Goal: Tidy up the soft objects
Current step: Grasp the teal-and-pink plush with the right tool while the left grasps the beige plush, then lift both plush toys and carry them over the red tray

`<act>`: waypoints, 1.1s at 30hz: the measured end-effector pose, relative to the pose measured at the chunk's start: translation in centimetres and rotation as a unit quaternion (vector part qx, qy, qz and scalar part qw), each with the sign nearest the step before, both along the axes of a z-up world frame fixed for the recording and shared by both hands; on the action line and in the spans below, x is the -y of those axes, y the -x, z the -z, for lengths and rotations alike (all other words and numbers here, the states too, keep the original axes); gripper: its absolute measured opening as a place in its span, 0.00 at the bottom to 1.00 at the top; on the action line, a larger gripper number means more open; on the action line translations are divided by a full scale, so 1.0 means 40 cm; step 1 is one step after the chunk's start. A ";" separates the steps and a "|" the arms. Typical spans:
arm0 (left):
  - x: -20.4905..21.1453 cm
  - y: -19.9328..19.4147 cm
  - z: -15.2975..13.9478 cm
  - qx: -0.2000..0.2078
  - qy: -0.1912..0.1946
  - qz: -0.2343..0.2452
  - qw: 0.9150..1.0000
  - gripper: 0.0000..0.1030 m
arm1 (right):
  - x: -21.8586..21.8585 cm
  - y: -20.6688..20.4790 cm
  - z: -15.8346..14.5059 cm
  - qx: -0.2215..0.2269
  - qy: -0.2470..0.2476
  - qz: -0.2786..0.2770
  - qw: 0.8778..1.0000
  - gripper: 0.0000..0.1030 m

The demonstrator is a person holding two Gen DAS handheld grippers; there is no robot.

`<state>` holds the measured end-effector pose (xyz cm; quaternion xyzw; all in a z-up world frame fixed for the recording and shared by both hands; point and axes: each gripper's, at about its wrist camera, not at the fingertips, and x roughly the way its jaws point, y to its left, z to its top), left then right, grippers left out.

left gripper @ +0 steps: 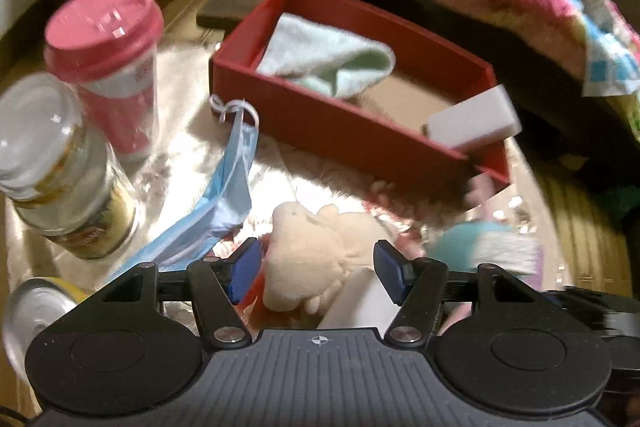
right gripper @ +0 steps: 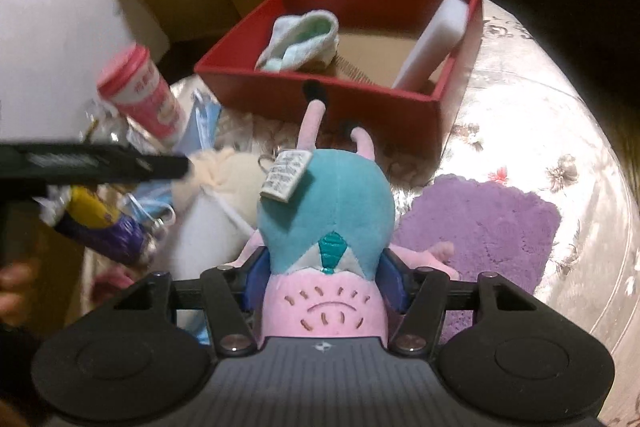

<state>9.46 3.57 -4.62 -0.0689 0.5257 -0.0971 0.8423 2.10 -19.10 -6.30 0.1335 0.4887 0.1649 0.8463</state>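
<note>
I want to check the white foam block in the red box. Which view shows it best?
The right wrist view: the foam block leans fully visible against the box wall. The left wrist view shows it blurred at the box's corner.

The room is dim and a bit yellow, but a strong light from above hits the shiny counter [left gripper: 188, 131]. It glares so white there that the flower pattern washes out. The corners of both pictures go black and round, and straight edges like the red box [right gripper: 320, 95] bend. The pink-lidded cup [left gripper: 108, 67] and the glass jar [left gripper: 60, 167] look smeared. The teal toy [left gripper: 480, 247] at the right of the left picture is just a blurry streak.
</note>
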 end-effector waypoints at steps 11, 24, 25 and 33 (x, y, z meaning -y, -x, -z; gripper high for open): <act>0.006 -0.044 0.071 -0.039 0.030 -0.037 0.998 0.41 | 0.008 -0.003 -0.019 0.005 -0.029 0.009 1.000 0.10; 0.030 -0.067 0.096 -0.045 0.026 -0.038 0.998 0.42 | -0.020 -0.097 0.037 -0.037 -0.022 0.039 0.998 0.27; 0.026 -0.068 0.093 -0.047 0.030 -0.040 0.998 0.40 | -0.023 -0.098 0.038 -0.037 -0.021 0.040 0.998 0.25; -0.021 -0.034 -0.002 -0.014 0.083 -0.042 0.996 0.30 | 0.008 -0.077 0.003 -0.023 -0.044 0.045 0.998 0.21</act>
